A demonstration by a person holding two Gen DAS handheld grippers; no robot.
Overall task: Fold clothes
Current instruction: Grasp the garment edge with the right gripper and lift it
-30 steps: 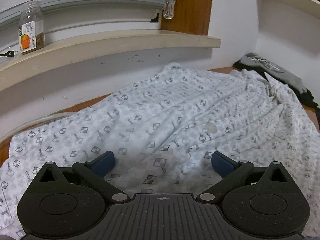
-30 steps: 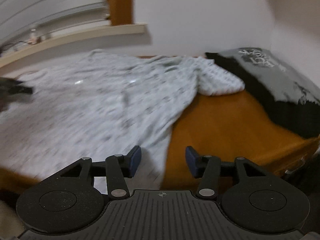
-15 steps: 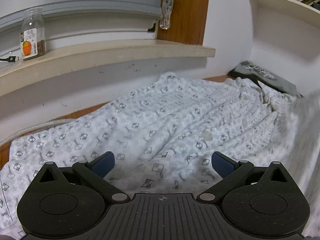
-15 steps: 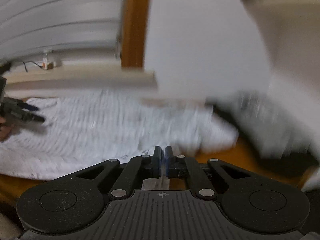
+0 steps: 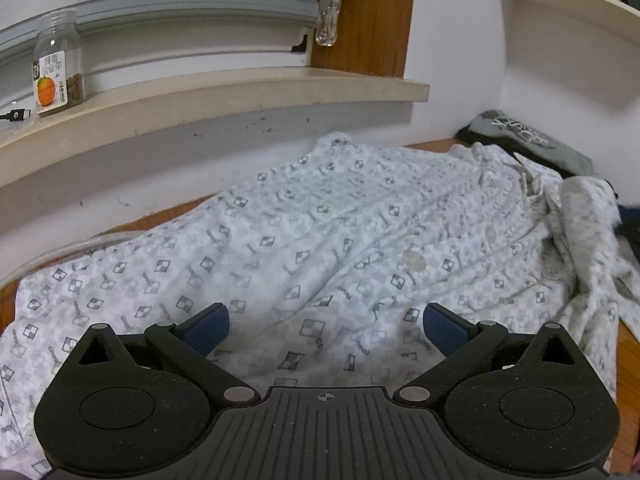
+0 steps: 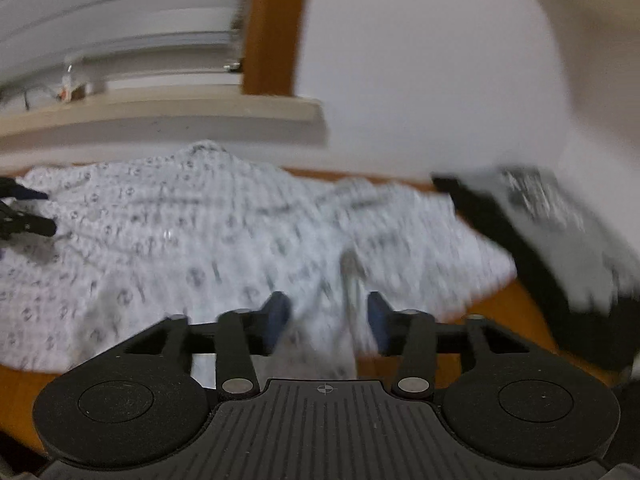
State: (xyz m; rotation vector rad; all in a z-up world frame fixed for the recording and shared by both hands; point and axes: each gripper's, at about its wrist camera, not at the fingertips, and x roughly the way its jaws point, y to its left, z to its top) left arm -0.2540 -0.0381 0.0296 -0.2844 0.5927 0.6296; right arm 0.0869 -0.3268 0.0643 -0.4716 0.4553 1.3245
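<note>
A patterned shirt is lying spread on the counter, folding barely begun. The left gripper is hovering wide open and empty; the right gripper jaws are opening over loose fabric.

The shirt is white with a pale grey check and small dark grey squares and letters printed on it. The table under it is orange-brown wood. The second garment is black and grey with light lettering. The jar is clear, its label white with an orange fruit. The window frame is brown, the sill cream.
</note>
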